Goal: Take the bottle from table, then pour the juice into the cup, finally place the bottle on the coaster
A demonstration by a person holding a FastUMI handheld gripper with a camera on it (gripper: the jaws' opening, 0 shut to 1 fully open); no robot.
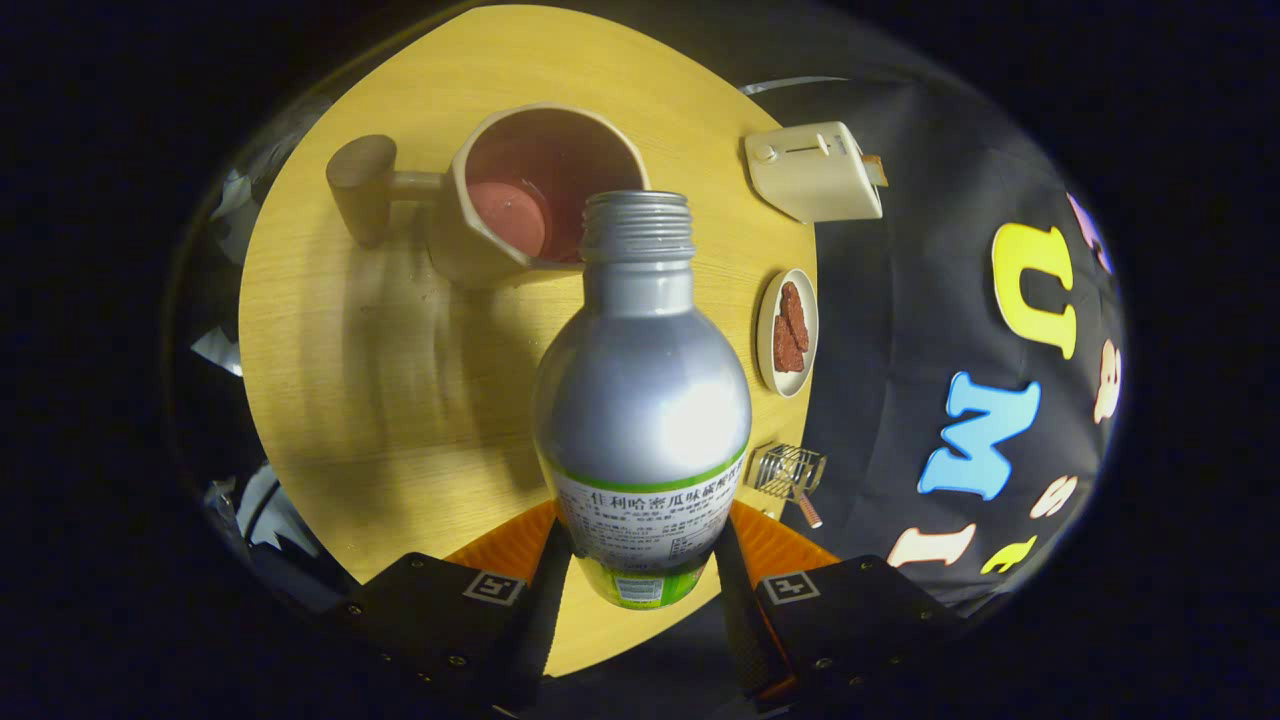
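Observation:
My gripper [640,560] is shut on a silver bottle [640,400] with a green and white label, both fingers pressing its lower body. The bottle is held above the yellow wooden table [350,380], uncapped, its threaded mouth [637,215] right at the rim of the cup. The beige cup [535,195] with a wooden handle lies just beyond the bottle and holds a reddish liquid. An orange coaster [780,545] shows beneath the bottle's base, on both sides of it, near the fingers.
A cream toaster [815,170] stands at the table's far right edge. A small white plate with dark red pieces [790,330] and a little wire rack [788,472] lie along the right edge. Beyond that edge hangs the black booth wall.

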